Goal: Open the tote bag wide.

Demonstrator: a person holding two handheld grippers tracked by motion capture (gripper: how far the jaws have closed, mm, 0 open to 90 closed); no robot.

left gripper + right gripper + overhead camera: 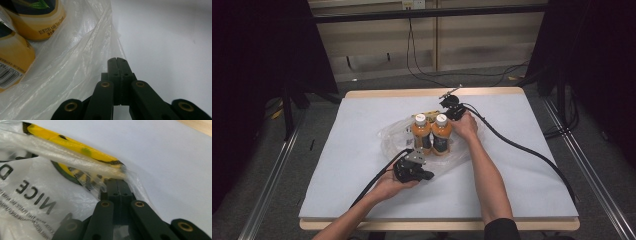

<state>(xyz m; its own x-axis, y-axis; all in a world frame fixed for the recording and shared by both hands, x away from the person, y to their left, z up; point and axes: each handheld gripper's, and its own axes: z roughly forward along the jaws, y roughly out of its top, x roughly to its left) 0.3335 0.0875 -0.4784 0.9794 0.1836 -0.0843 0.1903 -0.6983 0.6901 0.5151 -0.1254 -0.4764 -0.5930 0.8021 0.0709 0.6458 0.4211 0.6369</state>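
Two orange drink bottles with white caps [421, 131] [441, 131] stand side by side inside a clear plastic bag [391, 137] in the middle of the white table [522, 165]. My left gripper [430, 175] lies at the bag's near edge; in the left gripper view its jaws [117, 60] are pressed together where the bag's edge [75, 62] meets the tips, with the bottles [37, 22] to the left. My right gripper [446, 106] is at the bag's far side. Its jaws [117, 181] are shut on the printed bag [37, 195], just under a yellow strip [75, 147].
Black cables trail from both grippers across the table [517, 147]. The table's wooden far edge [432, 92] lies just behind the right gripper. Dark curtains and metal rails flank the table, and white surface lies bare on both sides of the bag.
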